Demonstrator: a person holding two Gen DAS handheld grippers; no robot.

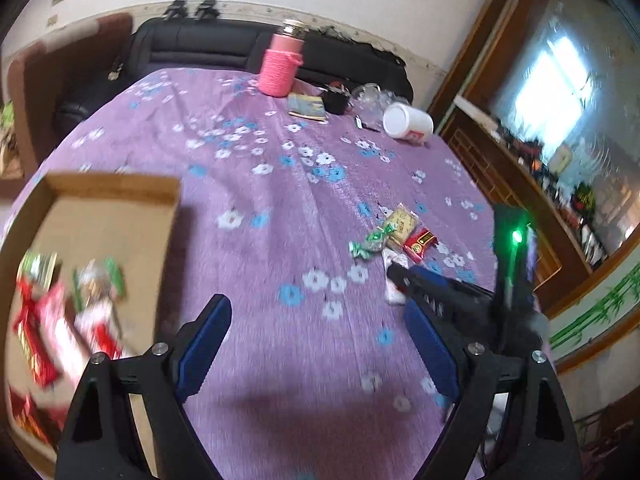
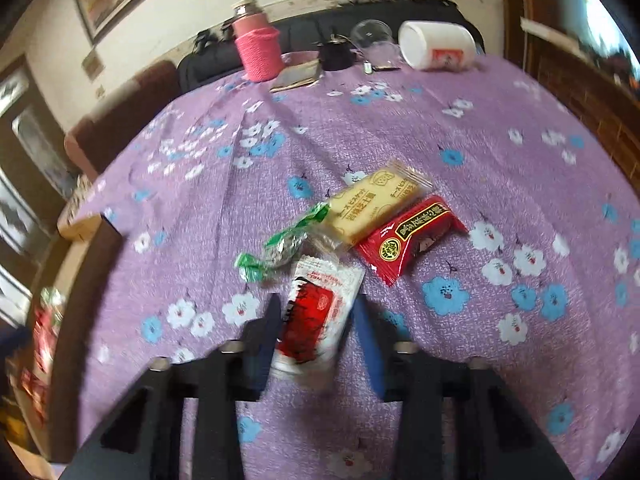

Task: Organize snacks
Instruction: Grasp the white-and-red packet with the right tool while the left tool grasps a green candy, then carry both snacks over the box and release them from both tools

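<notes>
The right tongs (image 2: pixel 316 312) straddle a white-and-red snack packet (image 2: pixel 316 312) lying on the bench (image 2: pixel 520 208), one pad on each side; whether the pads already press it I cannot tell. Just beyond it lie a green-wrapped candy (image 2: pixel 284 246), a yellow biscuit packet (image 2: pixel 372 206) and a red packet (image 2: pixel 408 238), bunched together and partly overlapping. The left tongs (image 1: pixel 320 320) hang spread wide above the purple flowered cloth, holding nothing. To their left sits a cardboard box (image 1: pixel 116 188) with several red and green packets (image 1: pixel 64 316) inside, blurred. At the far edge stand a pink bottle (image 1: pixel 280 64) and a tipped white cup (image 1: pixel 406 122).
</notes>
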